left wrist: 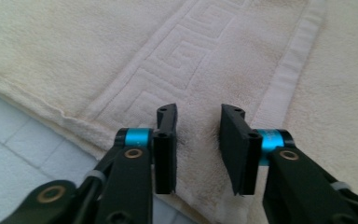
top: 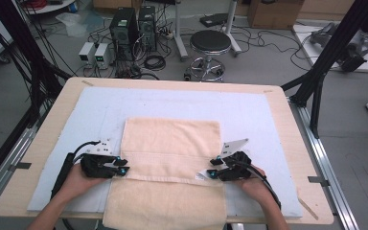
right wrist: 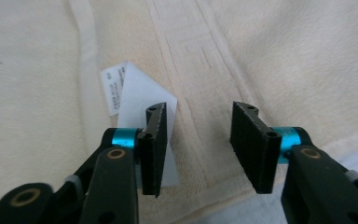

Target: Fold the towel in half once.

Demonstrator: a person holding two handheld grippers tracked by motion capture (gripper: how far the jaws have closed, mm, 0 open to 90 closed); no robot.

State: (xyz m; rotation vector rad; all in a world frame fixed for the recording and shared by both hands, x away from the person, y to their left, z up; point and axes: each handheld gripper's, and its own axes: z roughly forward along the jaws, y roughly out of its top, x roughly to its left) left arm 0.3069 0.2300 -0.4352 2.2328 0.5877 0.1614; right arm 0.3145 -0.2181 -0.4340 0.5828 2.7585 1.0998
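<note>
Bright, even overhead light, faint shadows (both gripper views slightly soft up close).

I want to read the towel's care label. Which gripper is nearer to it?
Right. The right gripper hangs directly over the white care label at the towel's edge, one jaw partly covering it. The left gripper sits at the towel's opposite side edge, the towel's width away.

Wooden table (top: 287, 120), pale blue mat (top: 249, 110), black stool (top: 210, 42), computer towers (top: 133, 26), cardboard box (top: 273, 12)
</note>
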